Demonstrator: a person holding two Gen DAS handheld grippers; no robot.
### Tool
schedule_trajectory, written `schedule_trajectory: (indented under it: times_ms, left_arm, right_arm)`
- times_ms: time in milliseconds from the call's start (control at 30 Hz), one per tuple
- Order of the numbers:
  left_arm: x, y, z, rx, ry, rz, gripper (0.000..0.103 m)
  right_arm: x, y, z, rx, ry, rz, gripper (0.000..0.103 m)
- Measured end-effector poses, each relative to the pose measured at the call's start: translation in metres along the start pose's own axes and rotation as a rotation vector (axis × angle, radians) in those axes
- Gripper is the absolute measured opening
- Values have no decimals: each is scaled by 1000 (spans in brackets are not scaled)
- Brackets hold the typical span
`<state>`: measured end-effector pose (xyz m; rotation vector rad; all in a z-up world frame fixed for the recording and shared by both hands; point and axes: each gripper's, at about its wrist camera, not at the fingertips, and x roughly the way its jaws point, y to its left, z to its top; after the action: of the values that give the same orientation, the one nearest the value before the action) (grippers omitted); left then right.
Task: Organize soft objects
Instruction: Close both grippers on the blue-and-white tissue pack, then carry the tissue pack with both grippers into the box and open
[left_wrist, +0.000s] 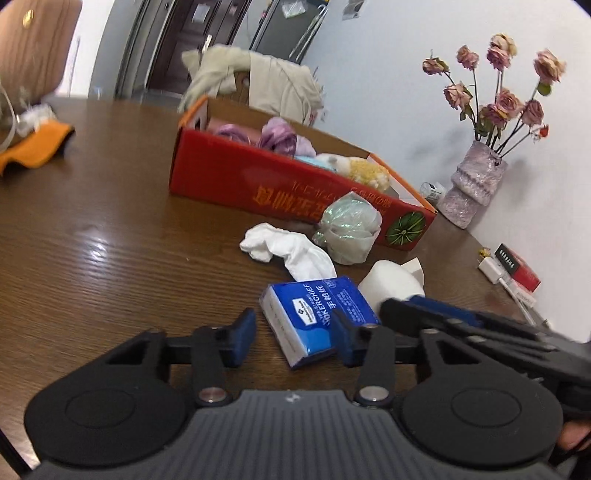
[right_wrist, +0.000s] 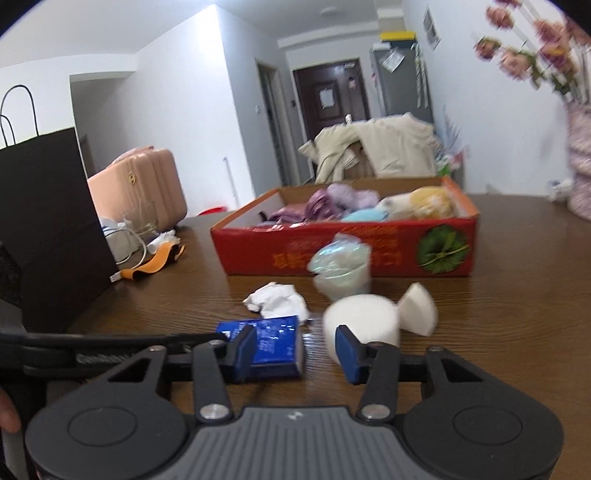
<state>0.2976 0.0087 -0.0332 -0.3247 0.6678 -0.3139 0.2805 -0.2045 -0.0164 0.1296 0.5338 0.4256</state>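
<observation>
Blue tissue pack | between left gripper jaws | released, untouched

A dark brown wooden table with a glossy grain fills the foreground, catching a pale sheen of light. White walls enclose the room, and a hallway runs back to a dark brown door with a paper sheet stuck on it. Beside the door stands a grey refrigerator with notes on its front and a yellow box on top. A chair draped with beige clothing sits behind the table. A pink suitcase stands at the left, near a black paper bag. Against the right wall, a textured lilac vase holds dried pink roses.
</observation>
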Motion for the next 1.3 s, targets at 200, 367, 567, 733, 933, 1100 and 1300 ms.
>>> schedule_trajectory:
  times_ms: [200, 367, 567, 733, 933, 1100, 1300]
  left_arm:
    - [8, 12, 2, -49, 8, -49, 35]
    - [12, 17, 6, -89, 11, -66, 36]
    - [15, 18, 6, -110, 7, -81, 33]
    - [15, 16, 5, -100, 3, -76, 32]
    - [14, 15, 4, -94, -11, -78, 30]
    - [-4, 5, 4, -64, -53, -66, 29]
    - [-48, -25, 14, -12, -158, -132, 28]
  right_arm:
    - [36, -5, 2, 36, 65, 19, 33]
    - [42, -14, 1, 114, 53, 63, 20]
    - [45, -23, 0, 162, 58, 96, 19]
    - [46, -28, -1, 180, 61, 116, 19]
    - [45, -26, 0, 171, 53, 113, 18]
    - [37, -18, 0, 144, 49, 108, 18]
    - [-20, 0, 12, 79, -117, 106, 18]
